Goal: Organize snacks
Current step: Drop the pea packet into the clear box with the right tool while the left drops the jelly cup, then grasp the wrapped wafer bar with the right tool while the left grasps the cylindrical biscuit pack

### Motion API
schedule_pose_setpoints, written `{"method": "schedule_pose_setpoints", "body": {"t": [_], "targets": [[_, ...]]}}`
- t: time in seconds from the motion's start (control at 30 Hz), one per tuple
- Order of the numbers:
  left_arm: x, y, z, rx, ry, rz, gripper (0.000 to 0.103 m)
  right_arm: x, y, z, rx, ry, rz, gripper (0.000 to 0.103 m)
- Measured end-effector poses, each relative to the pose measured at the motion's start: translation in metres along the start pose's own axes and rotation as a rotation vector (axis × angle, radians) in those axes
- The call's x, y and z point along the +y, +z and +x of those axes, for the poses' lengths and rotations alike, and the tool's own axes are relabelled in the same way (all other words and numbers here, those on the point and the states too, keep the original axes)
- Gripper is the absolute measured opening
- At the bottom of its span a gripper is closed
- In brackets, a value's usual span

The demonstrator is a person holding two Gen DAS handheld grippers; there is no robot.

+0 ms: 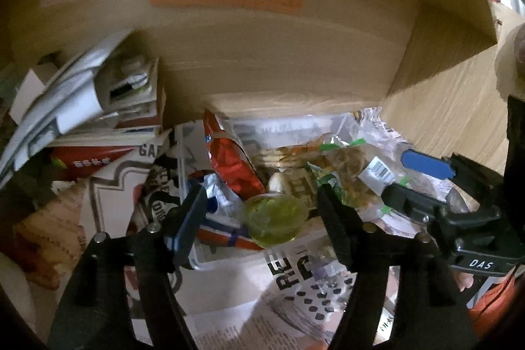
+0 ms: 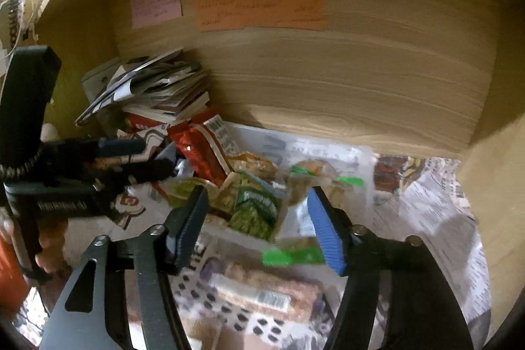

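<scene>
A clear plastic bin (image 1: pixel 210 263) on a newspaper-lined shelf holds several snacks: a red chip bag (image 1: pixel 229 159), a green jelly cup (image 1: pixel 274 222) and clear packs with green seals (image 1: pixel 344 153). My left gripper (image 1: pixel 262 212) is open over the bin, the jelly cup lying between its fingers untouched. My right gripper (image 2: pixel 259 225) is open too, above a green snack pack (image 2: pixel 256 205). A clear pack with a green seal (image 2: pixel 292 256) lies by its blue right pad. Each gripper shows in the other's view: the right gripper (image 1: pixel 395 174) and the left gripper (image 2: pixel 157 158).
A stack of booklets and papers (image 2: pixel 157 91) fills the shelf's left back corner. Coloured sticky notes (image 2: pixel 259 9) hang on the wooden back wall. A wooden side wall (image 2: pixel 492 186) closes the right. A wrapped snack bar (image 2: pixel 259 291) lies on the newspaper (image 2: pixel 426 202) in front.
</scene>
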State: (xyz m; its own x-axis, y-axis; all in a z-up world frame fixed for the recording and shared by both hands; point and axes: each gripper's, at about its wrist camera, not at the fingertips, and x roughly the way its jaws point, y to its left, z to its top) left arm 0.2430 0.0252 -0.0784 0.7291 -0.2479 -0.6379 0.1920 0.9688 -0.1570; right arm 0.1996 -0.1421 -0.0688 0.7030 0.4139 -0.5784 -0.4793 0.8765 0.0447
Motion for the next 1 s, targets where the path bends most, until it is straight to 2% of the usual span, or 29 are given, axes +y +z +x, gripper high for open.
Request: {"method": "schedule_pose_setpoints", "body": {"t": [0.1,0.17,0.37,0.5,0.83,0.9,1.0], "targets": [[-0.003,-0.006,-0.01,-0.006,-0.001,-0.007,0.081,-0.006,-0.011,-0.009,0.012,-0.015,0.008,0.064],[-0.006,-0.011,-0.011,0.006,-0.008,-0.008,0.082,-0.011,-0.022,-0.013,0.029,-0.025,0.018,0.064],[-0.035,-0.037,-0.007,0.083,-0.048,0.012,0.083,-0.029,-0.049,-0.023,0.077,-0.045,0.072,0.064],[-0.058,-0.058,0.002,0.144,-0.059,0.023,0.09,-0.037,-0.065,-0.034,0.09,-0.064,0.092,0.064],[-0.106,-0.11,0.029,0.27,-0.051,0.061,0.09,-0.045,-0.091,-0.048,0.112,-0.058,0.112,0.064],[-0.106,-0.119,0.035,0.284,-0.03,0.076,0.091,-0.043,-0.091,-0.044,0.124,-0.045,0.105,0.064],[-0.101,-0.127,0.032,0.255,-0.031,0.086,0.093,-0.04,-0.089,-0.034,0.141,-0.014,0.099,0.064]]}}
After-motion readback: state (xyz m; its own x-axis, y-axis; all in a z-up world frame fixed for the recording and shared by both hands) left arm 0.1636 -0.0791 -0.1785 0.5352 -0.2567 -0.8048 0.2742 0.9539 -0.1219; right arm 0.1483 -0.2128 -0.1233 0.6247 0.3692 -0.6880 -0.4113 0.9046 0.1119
